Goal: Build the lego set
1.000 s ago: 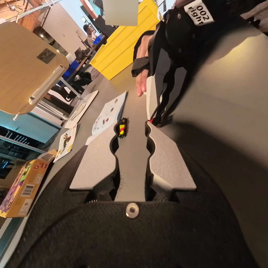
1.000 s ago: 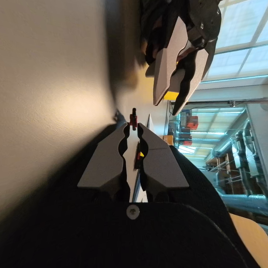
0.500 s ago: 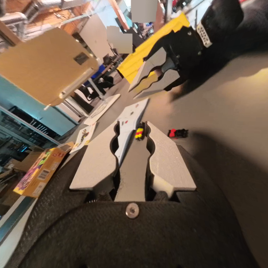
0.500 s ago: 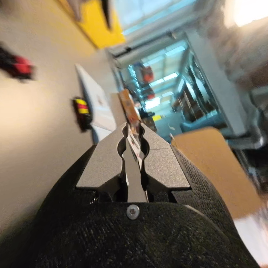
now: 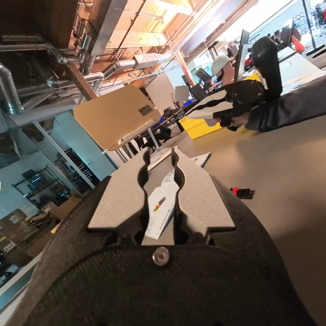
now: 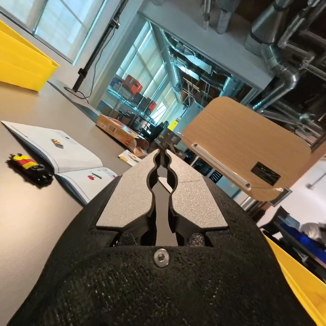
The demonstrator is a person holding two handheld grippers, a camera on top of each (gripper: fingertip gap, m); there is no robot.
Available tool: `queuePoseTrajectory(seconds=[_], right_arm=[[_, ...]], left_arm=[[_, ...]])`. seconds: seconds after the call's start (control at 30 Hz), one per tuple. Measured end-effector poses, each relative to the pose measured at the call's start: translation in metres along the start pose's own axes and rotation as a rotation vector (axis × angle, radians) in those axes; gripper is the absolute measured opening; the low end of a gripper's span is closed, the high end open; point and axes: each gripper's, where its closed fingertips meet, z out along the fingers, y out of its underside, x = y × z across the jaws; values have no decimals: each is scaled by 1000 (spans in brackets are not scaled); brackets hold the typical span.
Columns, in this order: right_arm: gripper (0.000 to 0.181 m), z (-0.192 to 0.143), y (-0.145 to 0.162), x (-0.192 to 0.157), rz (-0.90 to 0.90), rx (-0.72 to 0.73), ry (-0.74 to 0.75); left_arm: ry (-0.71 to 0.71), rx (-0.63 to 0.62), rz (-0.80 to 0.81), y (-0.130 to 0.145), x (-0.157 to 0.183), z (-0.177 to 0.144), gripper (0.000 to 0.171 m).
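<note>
My left gripper (image 5: 160,151) is open and empty, raised over the grey table (image 5: 264,176). The open instruction booklet (image 5: 161,202) shows between its fingers. A small red and black lego piece (image 5: 242,192) lies on the table to its right. My right gripper (image 6: 162,152) is shut to a thin slit with nothing in it, and also shows far off in the left wrist view (image 5: 199,110), held by a gloved hand. A black lego model with yellow and red bricks (image 6: 26,165) lies left of it, beside the booklet (image 6: 58,155).
A yellow bin (image 6: 21,65) stands at the far left and another yellow bin (image 6: 299,285) at the lower right. An orange lego box (image 6: 116,130) and a leaflet (image 6: 130,158) lie beyond the booklet. A wooden board on a stand (image 6: 238,141) rises ahead. There is about 20 cm between the tips of the two grippers.
My right gripper let go of the red and black piece, which now lies on the table, then swung away and closed. Both grippers tilted up from the table.
</note>
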Motion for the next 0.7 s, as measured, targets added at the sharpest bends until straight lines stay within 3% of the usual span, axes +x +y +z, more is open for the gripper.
queuePoseTrajectory(seconds=[0.7], right_arm=[[0, 2, 10, 4, 66, -10, -17]], left_arm=[[72, -24, 45, 5, 17, 3, 18]])
